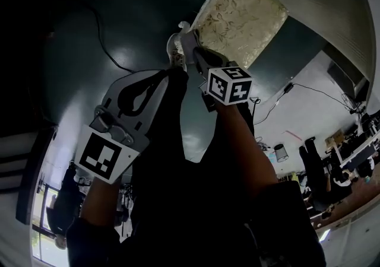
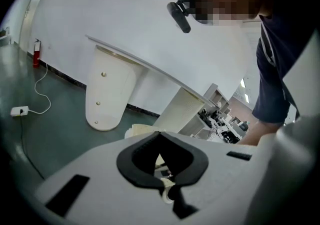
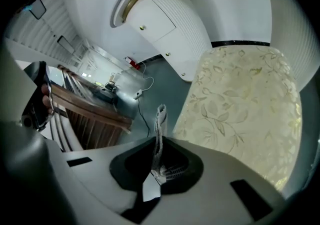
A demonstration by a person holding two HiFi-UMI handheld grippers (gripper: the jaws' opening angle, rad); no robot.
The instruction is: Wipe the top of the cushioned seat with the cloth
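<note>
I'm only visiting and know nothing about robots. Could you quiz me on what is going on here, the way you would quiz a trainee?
1. Fill in: the cloth is pinched between the jaws of the ____ gripper.
2. What pattern covers the cushioned seat? A: stripes. B: leaves. C: checks.
3. True or false: the cloth lies spread flat over the top of the cushioned seat.
Key: 1 right gripper; 2 B; 3 false. The cloth stands up as a narrow strip from the shut jaws.
</note>
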